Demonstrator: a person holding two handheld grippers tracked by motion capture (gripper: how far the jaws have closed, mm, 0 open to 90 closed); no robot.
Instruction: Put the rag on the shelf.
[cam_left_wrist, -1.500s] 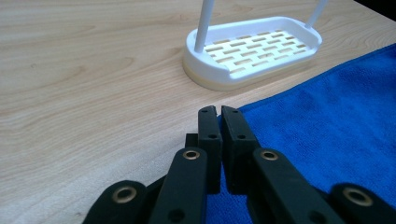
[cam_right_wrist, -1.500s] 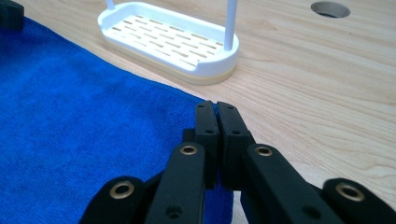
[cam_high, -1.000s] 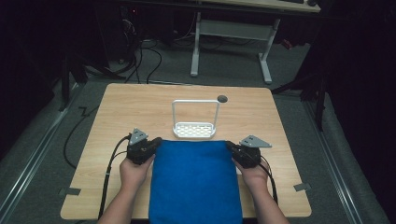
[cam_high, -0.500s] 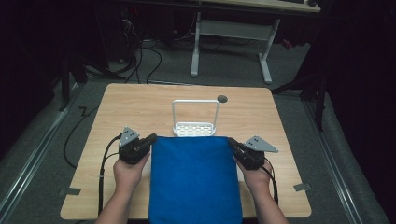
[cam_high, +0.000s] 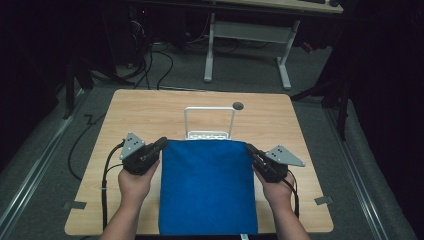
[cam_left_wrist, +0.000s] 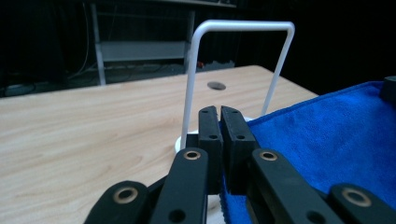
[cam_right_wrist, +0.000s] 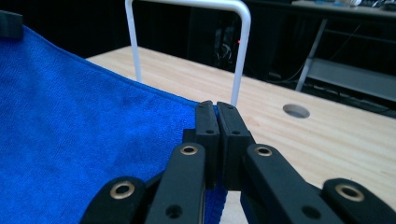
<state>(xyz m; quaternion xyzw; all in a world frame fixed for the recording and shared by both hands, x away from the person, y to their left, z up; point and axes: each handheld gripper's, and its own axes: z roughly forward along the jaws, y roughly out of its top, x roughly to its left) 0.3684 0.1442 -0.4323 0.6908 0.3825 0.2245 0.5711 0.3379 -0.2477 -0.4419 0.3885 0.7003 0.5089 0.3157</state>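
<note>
A blue towel (cam_high: 207, 187) hangs stretched between my two grippers over the near half of the wooden table (cam_high: 150, 110). My left gripper (cam_high: 161, 143) is shut on the towel's far left corner, its jaws pressed together on the blue cloth (cam_left_wrist: 327, 140). My right gripper (cam_high: 249, 149) is shut on the far right corner, the cloth (cam_right_wrist: 84, 126) spreading away to its left. A white wire rack (cam_high: 209, 122) stands just beyond the towel's far edge; its hoop (cam_left_wrist: 238, 25) rises behind my left jaws, and the hoop (cam_right_wrist: 187, 3) also stands behind my right jaws.
A round cable hole (cam_high: 238, 106) sits in the tabletop beyond the rack. A white-legged desk frame (cam_high: 245, 35) stands on the floor behind the table. Cables (cam_high: 107, 170) trail from the left gripper across the table's left side.
Both grippers have risen and come slightly toward me, lifting the towel's far edge, which now covers most of the rack's base.
</note>
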